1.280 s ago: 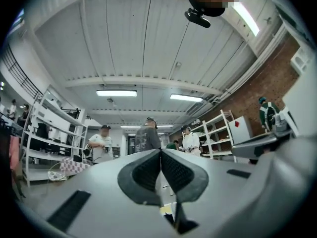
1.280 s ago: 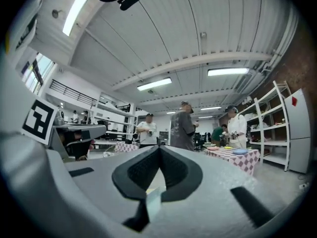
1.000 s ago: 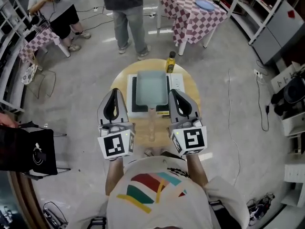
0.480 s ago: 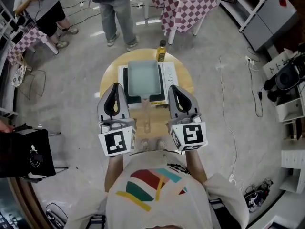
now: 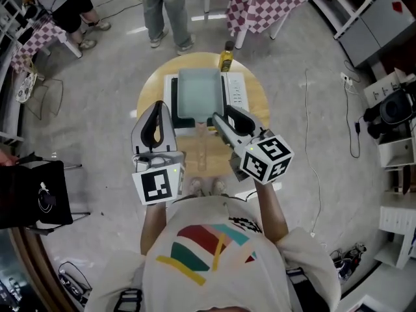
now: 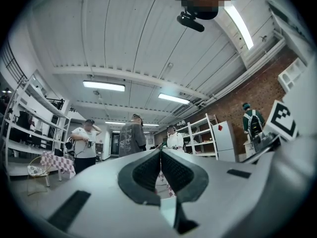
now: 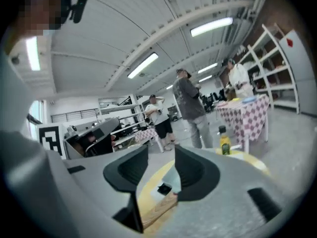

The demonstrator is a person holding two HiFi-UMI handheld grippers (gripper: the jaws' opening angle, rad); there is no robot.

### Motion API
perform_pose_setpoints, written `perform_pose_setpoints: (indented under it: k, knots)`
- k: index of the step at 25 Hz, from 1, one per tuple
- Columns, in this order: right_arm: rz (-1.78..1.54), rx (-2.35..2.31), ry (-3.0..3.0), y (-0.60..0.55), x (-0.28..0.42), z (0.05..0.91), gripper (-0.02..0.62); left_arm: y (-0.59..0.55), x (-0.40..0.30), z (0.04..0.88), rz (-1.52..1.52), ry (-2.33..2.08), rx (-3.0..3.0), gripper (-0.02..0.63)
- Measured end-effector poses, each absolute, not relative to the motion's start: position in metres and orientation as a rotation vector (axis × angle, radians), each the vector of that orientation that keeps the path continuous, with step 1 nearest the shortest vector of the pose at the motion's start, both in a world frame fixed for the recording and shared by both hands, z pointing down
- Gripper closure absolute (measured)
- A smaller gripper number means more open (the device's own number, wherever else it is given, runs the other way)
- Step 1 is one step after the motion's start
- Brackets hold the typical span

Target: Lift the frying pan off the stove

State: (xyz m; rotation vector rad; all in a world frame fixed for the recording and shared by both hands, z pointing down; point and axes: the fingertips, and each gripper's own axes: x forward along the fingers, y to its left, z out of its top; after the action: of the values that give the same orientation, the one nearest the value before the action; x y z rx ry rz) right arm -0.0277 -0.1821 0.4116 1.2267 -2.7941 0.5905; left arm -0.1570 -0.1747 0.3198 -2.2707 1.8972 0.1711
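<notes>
A rectangular grey-blue frying pan (image 5: 198, 90) sits on a white stove (image 5: 235, 93) on a round wooden table (image 5: 151, 91). Its wooden handle (image 5: 202, 149) points toward me. My right gripper (image 5: 220, 119) is turned inward over the stove's near right corner, beside the handle. Its jaws are opening. In the right gripper view (image 7: 161, 155) the handle (image 7: 157, 208) shows low in the gap, beyond the pads, which do not touch it. My left gripper (image 5: 158, 109) hangs left of the handle, over the stove's near left corner. It is shut and empty (image 6: 160, 152).
A yellow bottle (image 5: 226, 56) stands at the table's far edge behind the stove. Two people (image 5: 166, 5) and checkered tables (image 5: 260, 2) are beyond it. Shelving (image 5: 370, 12) lines the right, and a cable (image 5: 309, 129) trails on the floor.
My right gripper has swung inward toward the pan handle, rolled over, and its jaws have parted. The left gripper has stayed where it was. The head view has shifted a little.
</notes>
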Motion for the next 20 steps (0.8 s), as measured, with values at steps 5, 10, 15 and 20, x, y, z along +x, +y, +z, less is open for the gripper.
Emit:
perform_pose_setpoints:
  k: [5, 10, 15, 20]
  knots:
    - [1.163, 0.907, -2.816, -0.180, -0.039, 0.451, 0.341, -0.179, -0.158, 0.332, 0.150, 1.898, -2.285, 0.600]
    - [1.568, 0.627, -2.755, -0.184, -0.049, 0.484, 0.296, -0.188, -0.158, 0.347, 0.137, 1.896, -2.312, 0.598]
    - [1.777, 0.577, -2.548, -0.184, -0.050, 0.547, 0.288, -0.188, -0.158, 0.377, -0.005, 1.905, -2.382, 0.598]
    - [1.918, 0.429, -2.446, -0.175, -0.072, 0.583, 0.281, -0.192, -0.167, 0.399, -0.057, 1.954, -2.395, 0.600]
